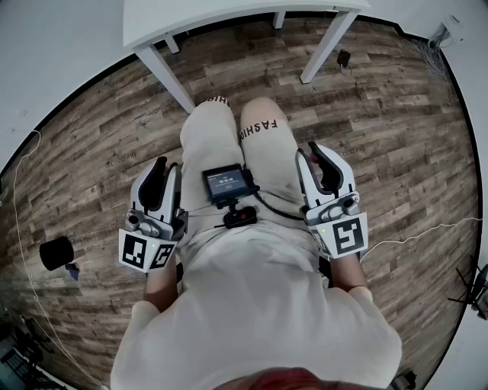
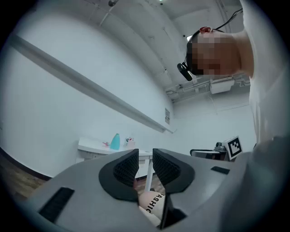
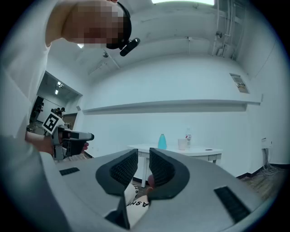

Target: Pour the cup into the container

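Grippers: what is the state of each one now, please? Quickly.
Left gripper: closed, holding nothing.
Right gripper: closed, holding nothing.

Two grippers (image 1: 158, 177) (image 1: 323, 166), one table (image 1: 229, 17)

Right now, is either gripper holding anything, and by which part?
Nothing is held. The left gripper and the right gripper are both over the person's lap, jaws drawn together with nothing between them.
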A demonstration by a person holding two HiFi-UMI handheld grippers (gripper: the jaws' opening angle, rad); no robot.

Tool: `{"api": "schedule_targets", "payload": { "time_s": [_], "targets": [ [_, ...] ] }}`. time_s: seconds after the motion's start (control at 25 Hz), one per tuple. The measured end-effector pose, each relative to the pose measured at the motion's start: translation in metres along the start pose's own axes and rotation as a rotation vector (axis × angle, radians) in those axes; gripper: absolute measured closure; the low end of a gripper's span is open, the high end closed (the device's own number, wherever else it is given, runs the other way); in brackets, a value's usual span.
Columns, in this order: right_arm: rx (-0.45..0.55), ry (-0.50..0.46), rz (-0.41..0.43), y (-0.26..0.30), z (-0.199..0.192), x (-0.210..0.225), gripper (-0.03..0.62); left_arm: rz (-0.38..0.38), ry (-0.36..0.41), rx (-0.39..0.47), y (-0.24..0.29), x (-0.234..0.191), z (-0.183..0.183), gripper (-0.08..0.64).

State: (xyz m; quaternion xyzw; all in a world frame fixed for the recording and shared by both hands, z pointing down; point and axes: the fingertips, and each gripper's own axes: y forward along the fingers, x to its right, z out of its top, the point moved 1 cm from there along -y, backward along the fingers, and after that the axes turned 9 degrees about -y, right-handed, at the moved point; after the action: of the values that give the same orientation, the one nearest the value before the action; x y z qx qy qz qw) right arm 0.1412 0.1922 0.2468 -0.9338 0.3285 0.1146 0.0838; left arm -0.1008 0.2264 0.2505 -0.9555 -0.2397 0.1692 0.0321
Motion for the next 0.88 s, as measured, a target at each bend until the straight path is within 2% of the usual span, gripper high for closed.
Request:
{"api": "schedule_targets", "payload": {
  "time_s": [0.48, 0.68, 0.88],
  "targets": [
    [-0.012, 0.001, -0.001, 0.003, -0.003, 0.000, 0.508, -0.004, 0.021, -0.008, 0.003, 0.001, -0.001, 0.453],
    [-0.015, 0.070, -0.003, 0.004, -0.006, 0.002, 0.506, 0.001, 0.025, -0.013, 0.005, 0.000, -0.003, 0.454],
    [-0.062, 0.011, -0.055, 0.011, -0.006, 0.004, 0.505, 0.023, 0.054, -0.020, 0.013, 0.002, -0.002, 0.453]
  ]
}}
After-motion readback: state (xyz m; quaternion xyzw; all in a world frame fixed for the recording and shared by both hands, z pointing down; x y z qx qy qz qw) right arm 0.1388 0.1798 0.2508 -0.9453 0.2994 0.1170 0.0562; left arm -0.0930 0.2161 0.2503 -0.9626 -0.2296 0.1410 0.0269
